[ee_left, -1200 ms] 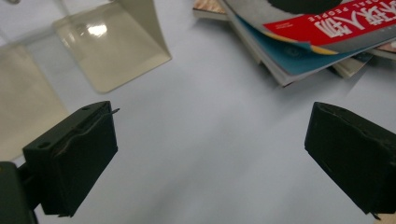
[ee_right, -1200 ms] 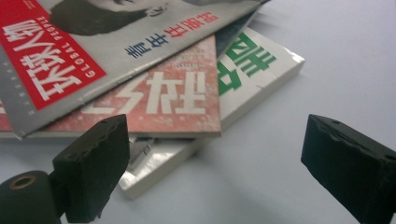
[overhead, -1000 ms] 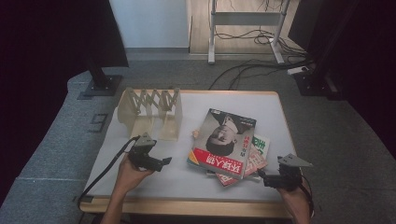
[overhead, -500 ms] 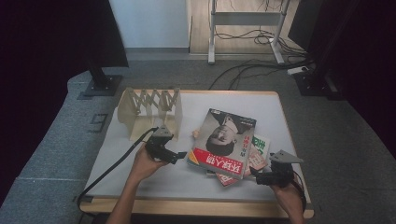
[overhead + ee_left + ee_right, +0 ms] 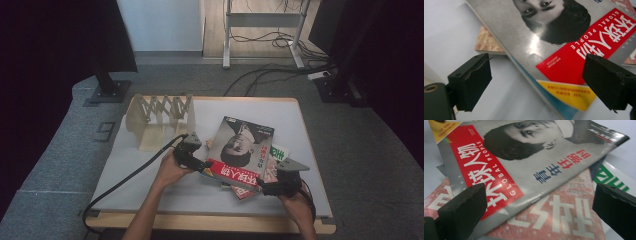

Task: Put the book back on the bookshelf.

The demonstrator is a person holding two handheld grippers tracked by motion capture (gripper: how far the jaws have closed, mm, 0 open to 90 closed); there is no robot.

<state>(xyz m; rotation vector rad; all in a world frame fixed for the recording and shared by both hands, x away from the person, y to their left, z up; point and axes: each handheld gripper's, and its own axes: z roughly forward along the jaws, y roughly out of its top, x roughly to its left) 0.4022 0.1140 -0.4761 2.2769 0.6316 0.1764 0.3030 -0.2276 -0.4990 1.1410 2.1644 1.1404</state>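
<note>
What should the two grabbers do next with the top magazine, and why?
Probably slide the left gripper a bit further in so its open jaws straddle the near corner of the top magazine, then close. Its jaws have just been narrowing but don't pinch it yet; the right gripper is open too.

A stack of magazines (image 5: 245, 152) is seen at the centre of the table (image 5: 150, 185); a folding rack (image 5: 159, 119) stands at its upper left. The left claw (image 5: 202, 164) is placed at the stack's left edge, the right claw (image 5: 265, 189) at its lower right.
</note>
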